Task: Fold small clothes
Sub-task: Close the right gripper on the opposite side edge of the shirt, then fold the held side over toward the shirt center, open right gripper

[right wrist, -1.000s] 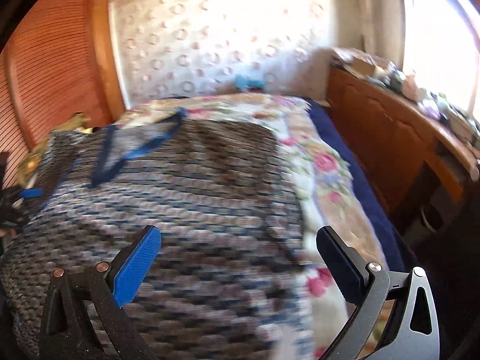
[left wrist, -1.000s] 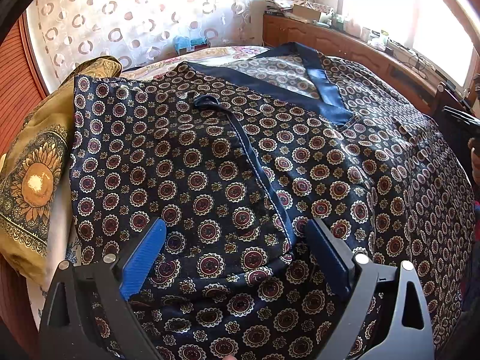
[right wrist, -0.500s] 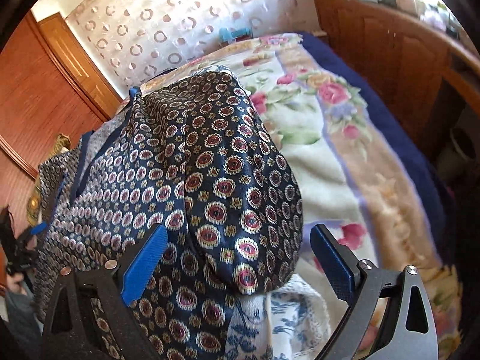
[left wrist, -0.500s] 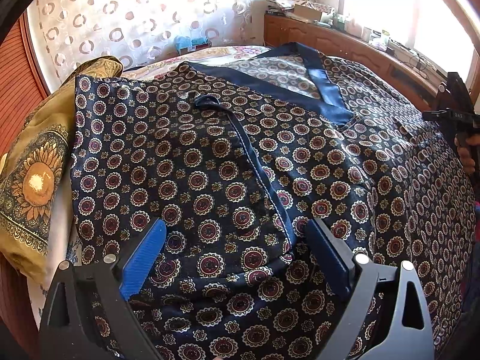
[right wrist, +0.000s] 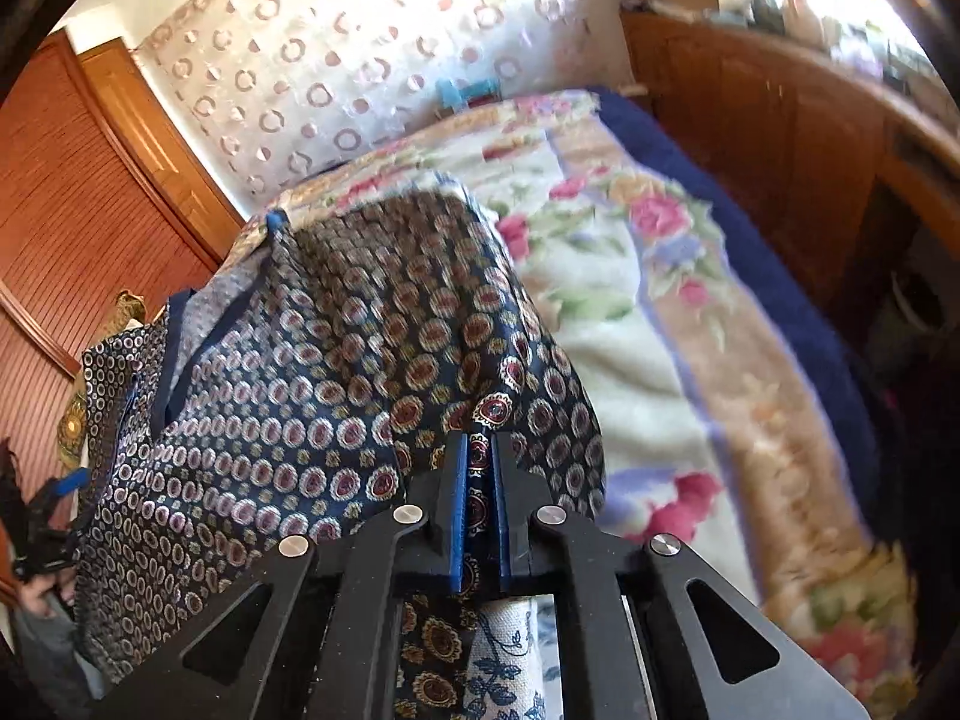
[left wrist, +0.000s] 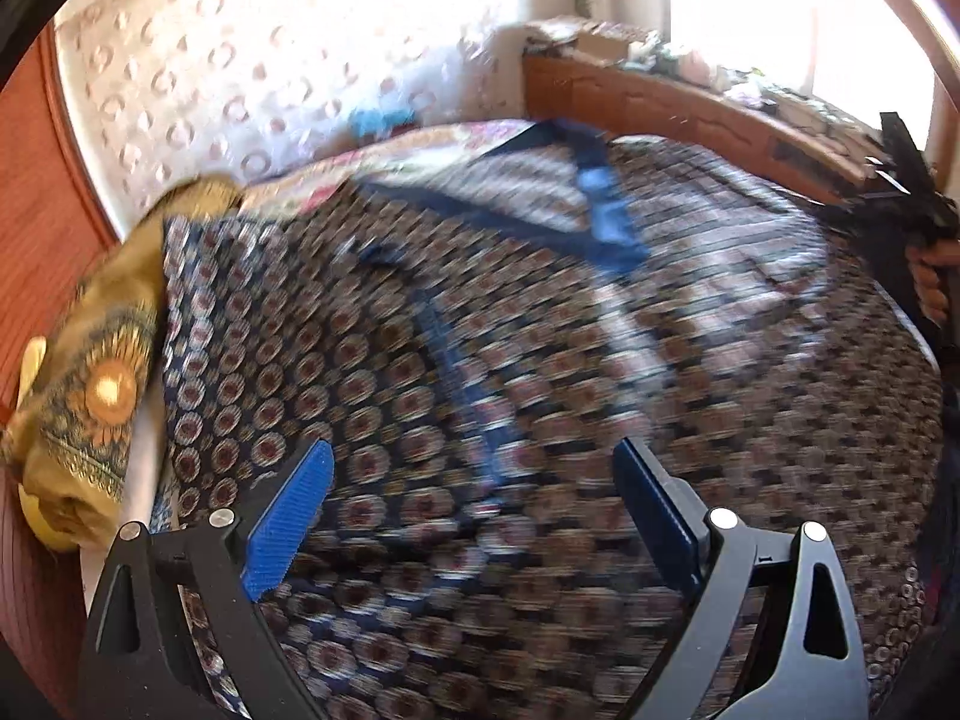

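Note:
A navy garment (left wrist: 540, 372) printed with small round medallions and edged in plain blue lies spread over the bed. My left gripper (left wrist: 474, 516) hangs above its near part, open, with only cloth seen beneath the blue pads (left wrist: 288, 516). In the right wrist view the same garment (right wrist: 336, 384) bunches up toward my right gripper (right wrist: 479, 462), which is shut on a pinched fold of its right edge. The right gripper (left wrist: 906, 180) also shows at the far right of the left wrist view, held in a hand.
A floral blanket (right wrist: 648, 324) covers the bed to the right of the garment. A mustard sunflower-print cloth (left wrist: 96, 396) lies at the left edge. A wooden cabinet (right wrist: 780, 120) runs along the right, a patterned curtain (left wrist: 270, 78) hangs behind, a slatted wooden panel (right wrist: 72, 192) stands left.
My right gripper has closed from wide open onto the garment's edge. The left gripper has pulled back and up, so its view is now blurred.

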